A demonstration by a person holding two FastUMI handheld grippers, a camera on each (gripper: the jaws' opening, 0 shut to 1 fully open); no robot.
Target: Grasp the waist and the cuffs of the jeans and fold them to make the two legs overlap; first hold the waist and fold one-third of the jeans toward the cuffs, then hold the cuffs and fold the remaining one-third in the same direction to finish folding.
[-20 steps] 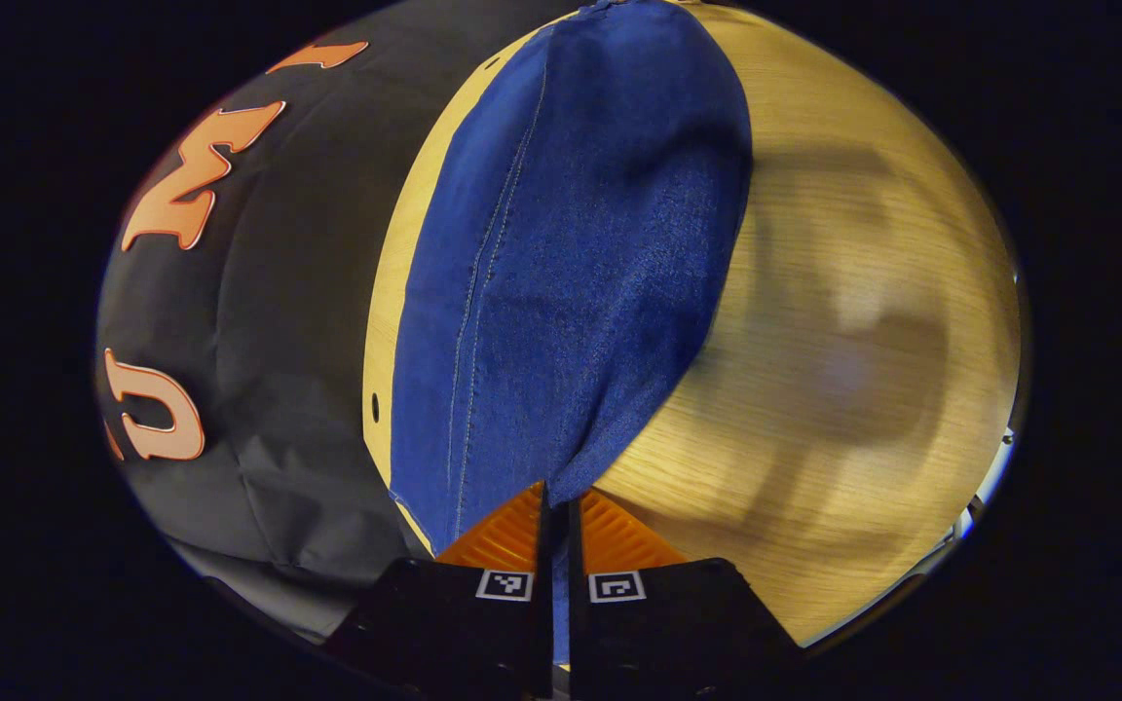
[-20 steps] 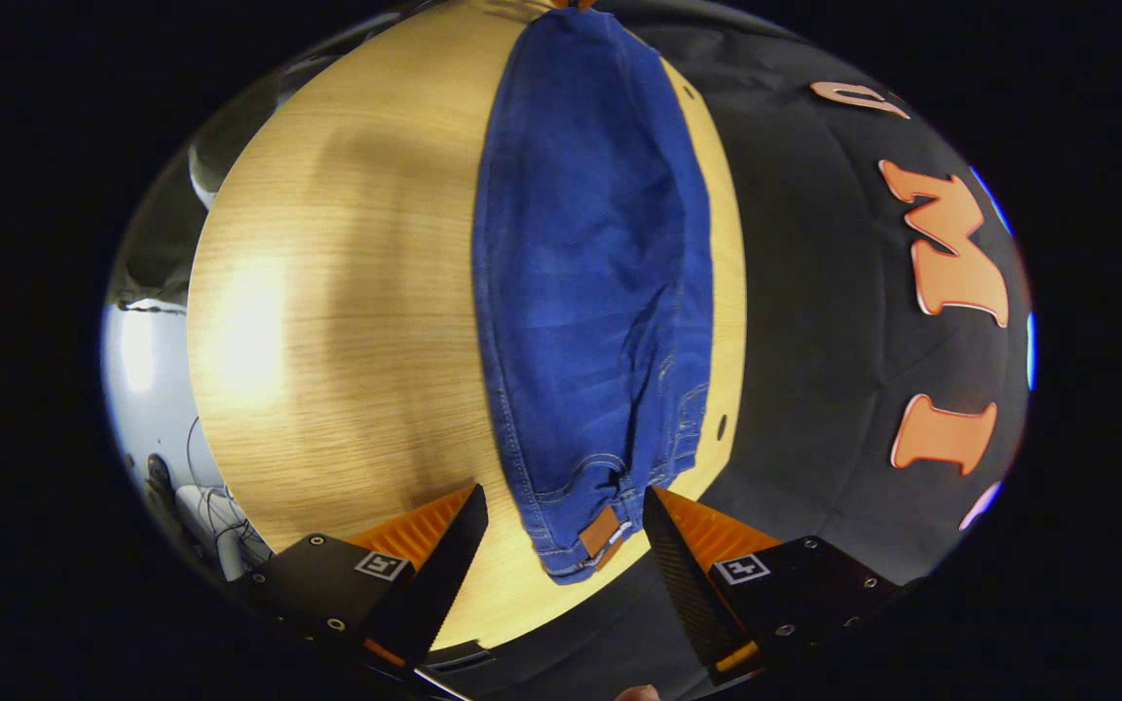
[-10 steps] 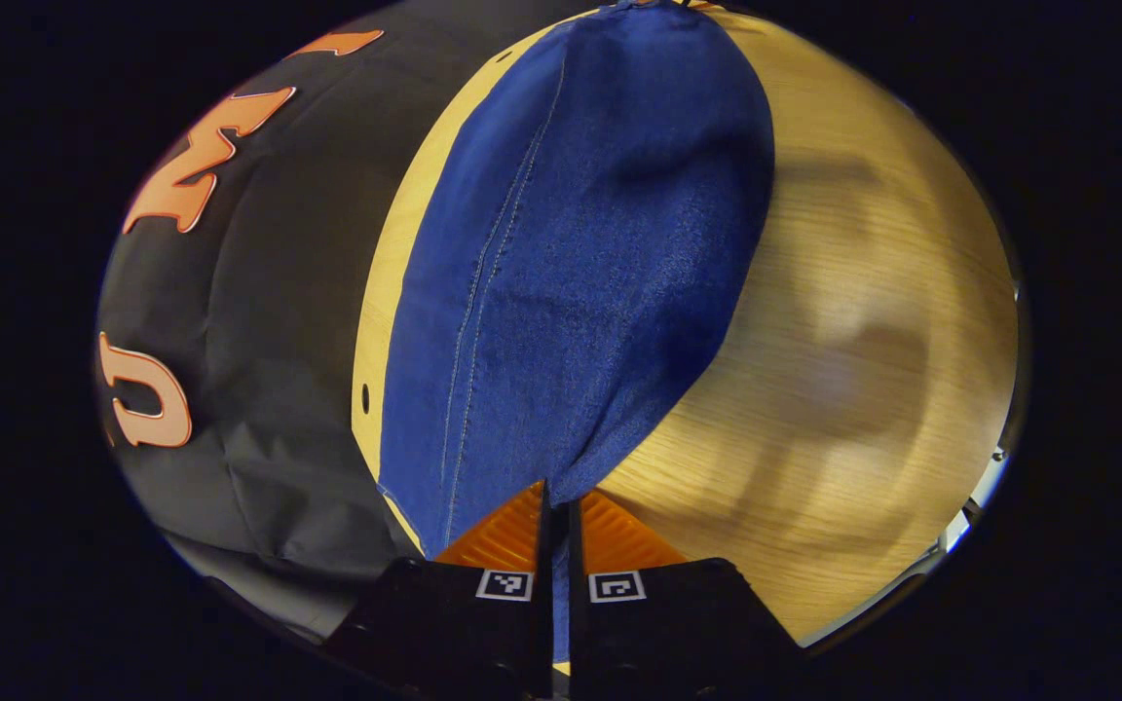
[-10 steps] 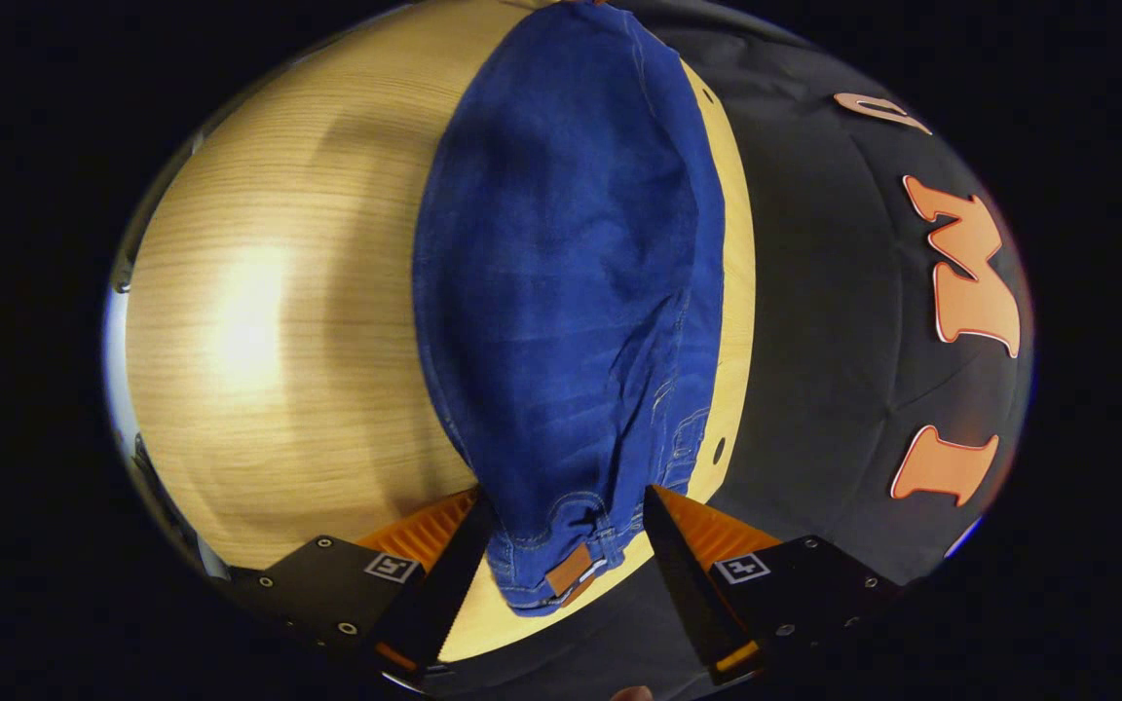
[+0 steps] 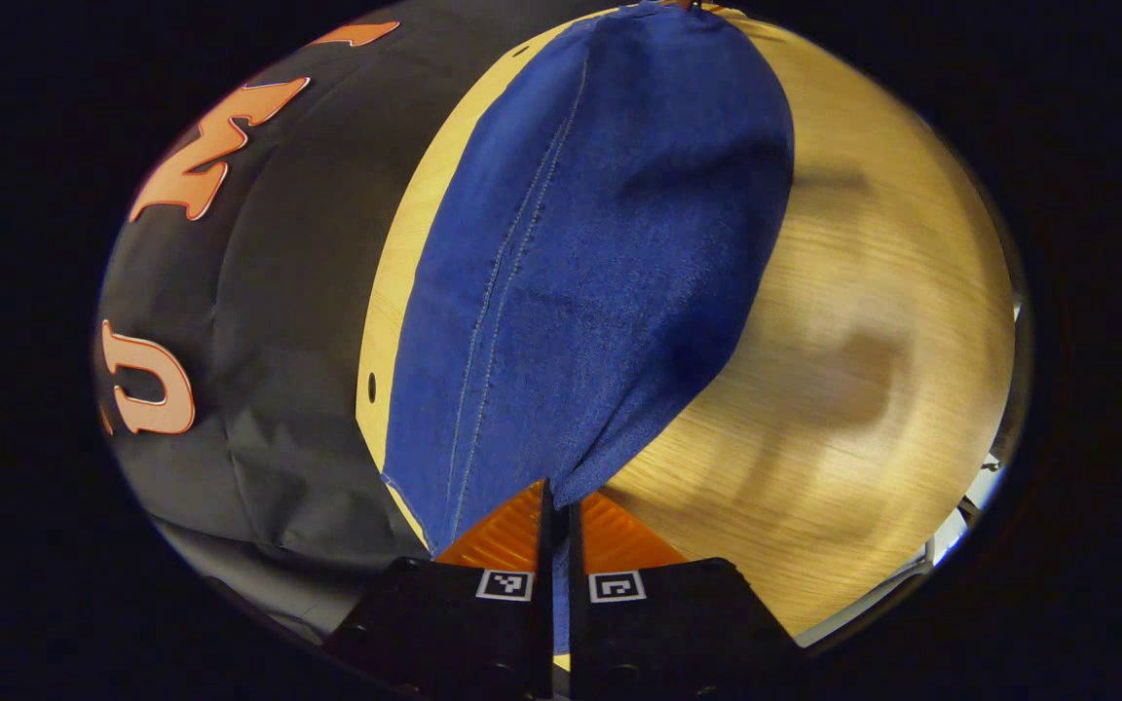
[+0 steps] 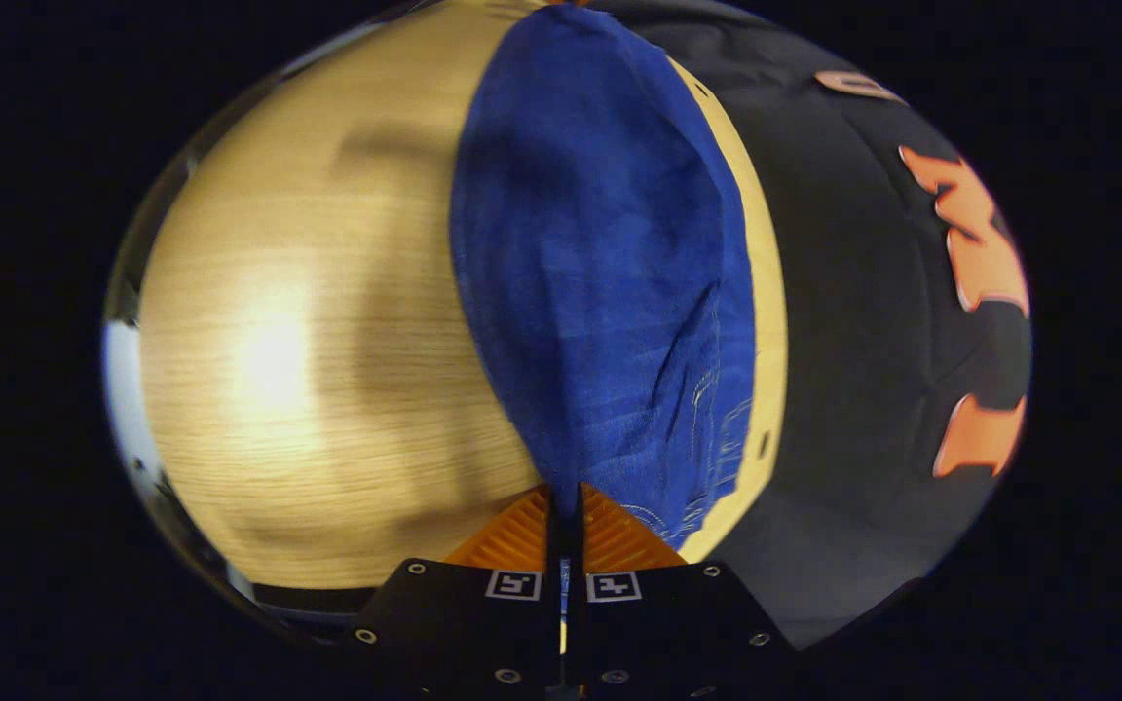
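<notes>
Both my grippers are clamped on the jeans (image 5: 580,263) now. Left gripper (image 5: 557,506): jaws pinched narrow w/ denim running between them, at the plain end w/ the long side seam, prob. the cuffs. Right gripper (image 6: 563,511): jaws pinched narrow on cloth too, at the end w/ pocket stitching, so the waist. Jeans lie stretched along the far edge of the tabletop (image 6: 327,321), next to the booth wall.

Progress, my read: only one leg's width shows, so legs look overlapped already. Neither third-fold done yet. Left: carry waist toward cuffs, then cuffs over.
</notes>
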